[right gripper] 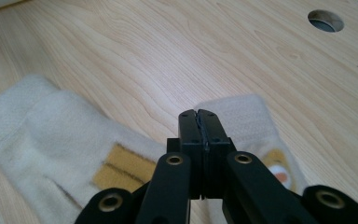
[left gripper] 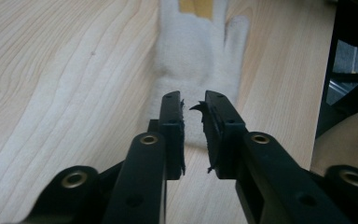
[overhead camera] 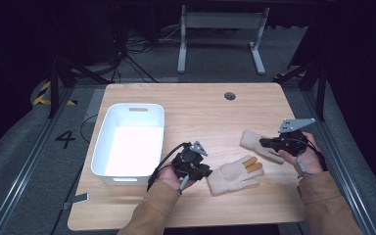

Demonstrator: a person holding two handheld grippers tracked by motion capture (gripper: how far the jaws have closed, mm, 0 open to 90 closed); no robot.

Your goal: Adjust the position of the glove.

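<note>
Cream fleece, two gloves on the wooden counter [overhead camera: 196, 105]: the near glove [overhead camera: 235, 174] lies just ahead of the left gripper [left gripper: 194, 105], its jaws a narrow slit apart over the cuff, gripping nothing. The far glove [overhead camera: 260, 142] sits under the right gripper [right gripper: 199, 116], jaws pressed together, empty. Best bet: widen first, then bite the cuff squarely, heading perhaps for the white tub [overhead camera: 108, 128].

The table [overhead camera: 196, 105] is lit brightly from above, while the floor around it is left dim. Glare is seen inside the bin [overhead camera: 132, 147], where detail is washed out. In both gripper views the near jaws are blurred and the wood grain is softened.
</note>
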